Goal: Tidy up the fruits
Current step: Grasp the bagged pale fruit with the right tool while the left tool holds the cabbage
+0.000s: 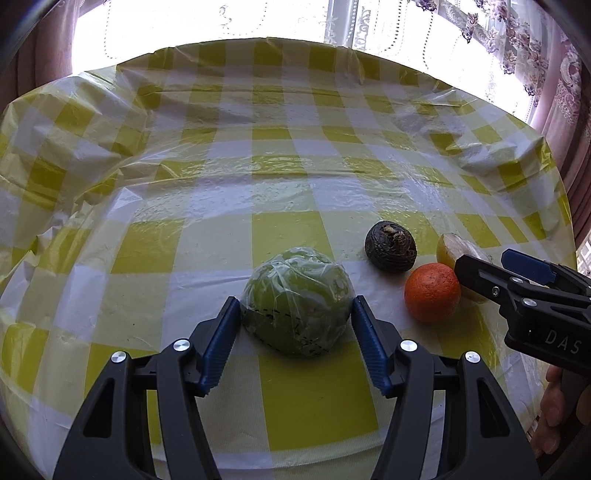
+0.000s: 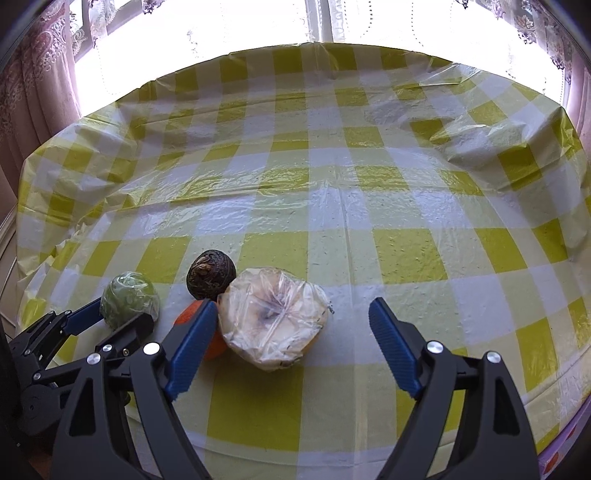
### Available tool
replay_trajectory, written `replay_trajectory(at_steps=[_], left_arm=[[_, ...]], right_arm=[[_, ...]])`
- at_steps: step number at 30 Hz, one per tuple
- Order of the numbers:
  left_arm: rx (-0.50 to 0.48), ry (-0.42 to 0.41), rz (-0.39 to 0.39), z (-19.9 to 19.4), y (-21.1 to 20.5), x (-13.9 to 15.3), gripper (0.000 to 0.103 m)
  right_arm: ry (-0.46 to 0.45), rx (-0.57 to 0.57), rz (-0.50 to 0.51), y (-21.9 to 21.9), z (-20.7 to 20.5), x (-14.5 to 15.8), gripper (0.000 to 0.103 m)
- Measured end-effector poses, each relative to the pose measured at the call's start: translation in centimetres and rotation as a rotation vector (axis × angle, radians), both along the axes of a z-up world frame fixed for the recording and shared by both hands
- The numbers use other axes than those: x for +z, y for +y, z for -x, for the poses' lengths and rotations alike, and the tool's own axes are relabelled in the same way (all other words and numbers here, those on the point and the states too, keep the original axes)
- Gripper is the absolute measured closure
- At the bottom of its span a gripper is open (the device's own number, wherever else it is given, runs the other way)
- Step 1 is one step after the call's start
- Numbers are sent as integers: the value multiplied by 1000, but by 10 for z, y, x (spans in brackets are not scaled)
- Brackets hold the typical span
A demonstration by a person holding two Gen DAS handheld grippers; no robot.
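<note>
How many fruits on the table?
4: green wrapped fruit between the left gripper fingers; dark fruit behind; orange to its right; pale wrapped fruit in the right gripper. None obviously hidden.

Daylight from the blown-out window (image 1: 207, 22) backlit both views, glare streaked the plastic cloth (image 2: 295, 218) (wrinkled), and fisheye distortion bowed the edges.
</note>
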State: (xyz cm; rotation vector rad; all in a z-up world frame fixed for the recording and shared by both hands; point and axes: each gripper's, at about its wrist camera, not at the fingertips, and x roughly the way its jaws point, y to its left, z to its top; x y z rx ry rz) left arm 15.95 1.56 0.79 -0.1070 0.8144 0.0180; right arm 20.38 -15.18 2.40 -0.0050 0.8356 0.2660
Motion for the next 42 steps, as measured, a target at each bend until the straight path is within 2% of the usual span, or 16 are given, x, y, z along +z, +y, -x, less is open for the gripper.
replay_trajectory(at_steps=[11, 17, 29, 34, 38, 41, 42], left_arm=[[4, -3, 5, 2, 2, 0, 43], [3, -3, 4, 2, 2, 0, 43], [4, -3, 6, 2, 2, 1, 43], [4, -4, 6, 2, 2, 1, 44], [3, -4, 5, 2, 2, 0, 44], [5, -5, 7, 2, 2, 1, 44], [5, -5, 6, 2, 2, 1, 44]], right_arm=[[-22, -13, 53, -13, 12, 1, 18], [-22, 52, 136, -2, 14, -1, 18], [-38, 116, 213, 14, 2, -3, 18], [-7, 136, 188, 14, -4, -10, 34], [-5, 129, 200, 14, -4, -12, 40], [-26, 123, 222, 14, 1, -11, 37], [-44, 113, 240, 14, 3, -10, 29]])
